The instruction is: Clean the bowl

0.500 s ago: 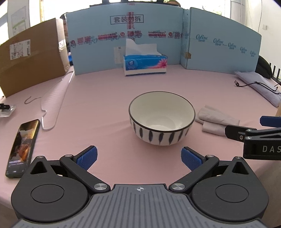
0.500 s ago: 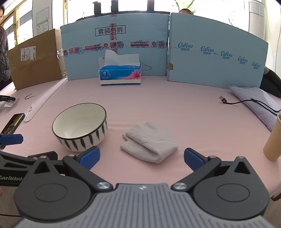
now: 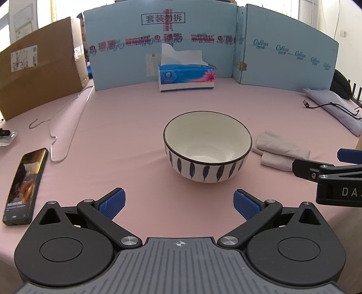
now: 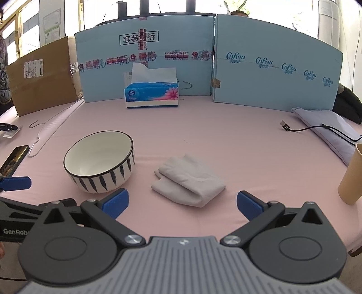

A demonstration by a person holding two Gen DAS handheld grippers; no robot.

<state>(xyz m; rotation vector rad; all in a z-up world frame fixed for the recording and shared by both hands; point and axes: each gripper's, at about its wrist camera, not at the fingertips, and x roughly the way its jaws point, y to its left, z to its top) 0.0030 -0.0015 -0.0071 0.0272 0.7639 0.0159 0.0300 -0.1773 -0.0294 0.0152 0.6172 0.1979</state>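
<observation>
1. This looks like a staged recording spot in an office-like room, not a home kitchen.
2. A table under a pink cloth [image 4: 203, 126] is fenced by flattened blue printed cartons [image 4: 144, 65] and a brown cardboard box [image 3: 43, 67], set up as a backdrop.
3. Large bright windows [image 4: 158, 8] show behind the cartons, and wall notices [image 4: 51, 28] hang at the left.

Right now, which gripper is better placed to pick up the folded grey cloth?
Right gripper: the folded grey cloth lies just ahead between its open jaws. The left gripper faces the white striped bowl.
</observation>
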